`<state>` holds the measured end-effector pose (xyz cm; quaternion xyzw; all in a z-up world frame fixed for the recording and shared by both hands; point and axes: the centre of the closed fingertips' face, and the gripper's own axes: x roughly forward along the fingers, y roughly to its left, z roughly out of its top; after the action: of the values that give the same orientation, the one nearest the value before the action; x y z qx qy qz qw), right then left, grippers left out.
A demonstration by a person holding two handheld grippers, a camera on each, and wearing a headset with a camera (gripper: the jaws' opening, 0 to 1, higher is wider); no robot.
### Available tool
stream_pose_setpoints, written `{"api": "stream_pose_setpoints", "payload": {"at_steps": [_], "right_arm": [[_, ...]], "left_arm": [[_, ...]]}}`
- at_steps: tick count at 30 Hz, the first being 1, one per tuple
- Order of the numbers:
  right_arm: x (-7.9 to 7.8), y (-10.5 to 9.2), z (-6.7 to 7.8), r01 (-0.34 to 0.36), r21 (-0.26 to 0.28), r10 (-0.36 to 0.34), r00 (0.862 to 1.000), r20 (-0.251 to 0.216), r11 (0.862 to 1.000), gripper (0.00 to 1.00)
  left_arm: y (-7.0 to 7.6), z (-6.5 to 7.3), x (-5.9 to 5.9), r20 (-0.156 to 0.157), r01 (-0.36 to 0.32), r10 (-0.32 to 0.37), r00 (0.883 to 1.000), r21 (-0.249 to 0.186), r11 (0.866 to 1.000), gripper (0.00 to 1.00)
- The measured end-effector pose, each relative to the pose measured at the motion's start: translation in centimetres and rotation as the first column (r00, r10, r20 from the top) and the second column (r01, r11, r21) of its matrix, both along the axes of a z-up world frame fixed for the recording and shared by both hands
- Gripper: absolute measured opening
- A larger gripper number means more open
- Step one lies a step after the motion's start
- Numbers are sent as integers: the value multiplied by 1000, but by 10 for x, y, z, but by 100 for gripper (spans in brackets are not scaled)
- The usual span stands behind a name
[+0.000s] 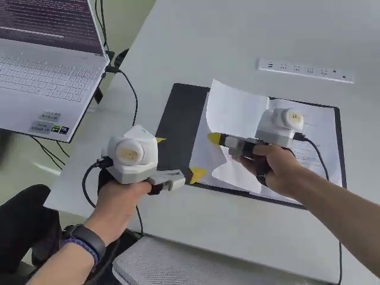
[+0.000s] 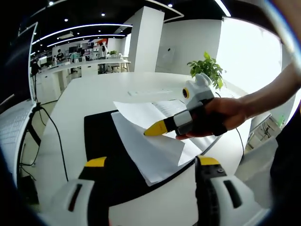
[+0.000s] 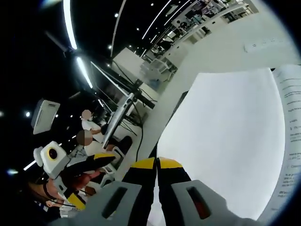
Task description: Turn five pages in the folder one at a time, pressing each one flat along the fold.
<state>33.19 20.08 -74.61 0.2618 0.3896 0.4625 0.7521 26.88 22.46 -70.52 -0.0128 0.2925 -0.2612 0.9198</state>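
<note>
Black folder (image 1: 178, 113) lies open on the white table (image 1: 196, 35), directly before the person. Its long axis runs left to right across the head view, with the right end slightly nearer the person. The fold runs away from the person, roughly through the middle. The left inner cover is bare black, and a printed sheet (image 1: 323, 124) lies flat on the right half.

One white page (image 1: 234, 110) is raised from the right half and curls over toward the left, its upper corner pointing up and away from the person. The right gripper (image 1: 215, 138) points left, with its jaws closed together on this page. The right gripper view shows the grip close up: both yellow tips meet with no gap, the blank sheet spreads beyond them, and lines of print run along the far right edge.

The left gripper (image 1: 178, 157) is over the folder's near left corner and points right, jaws spread wide and holding nothing. Whether it touches the cover cannot be told. Looking low along the table, the left gripper view shows the page's near part overlapping the black cover, and a potted plant (image 2: 207, 70) beyond the table's far end.

The head view shows a laptop (image 1: 47, 71) at far left, a black cable (image 1: 136, 101) beside it, and a power strip (image 1: 306, 69) beyond the folder.
</note>
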Motion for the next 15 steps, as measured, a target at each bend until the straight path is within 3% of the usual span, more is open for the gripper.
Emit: {"api": "stream_pose_setpoints", "payload": {"at_steps": [6,9,15], "right_arm": [[3,3,-20,-1,-19,0,999,-45,1000,0],[0,5,-22,-7,-22,6,998,-56,1000,0],[13,6,-49,-7,-40,4,996,-91,999,0]], "left_arm": [[6,3,-4,5,-8,8,1000,-1,1000,74],[11,4,-6,4,-33,33,999,-11,999,74],[17,2,-12,-8,-55,55,998,-15,998,74]]}}
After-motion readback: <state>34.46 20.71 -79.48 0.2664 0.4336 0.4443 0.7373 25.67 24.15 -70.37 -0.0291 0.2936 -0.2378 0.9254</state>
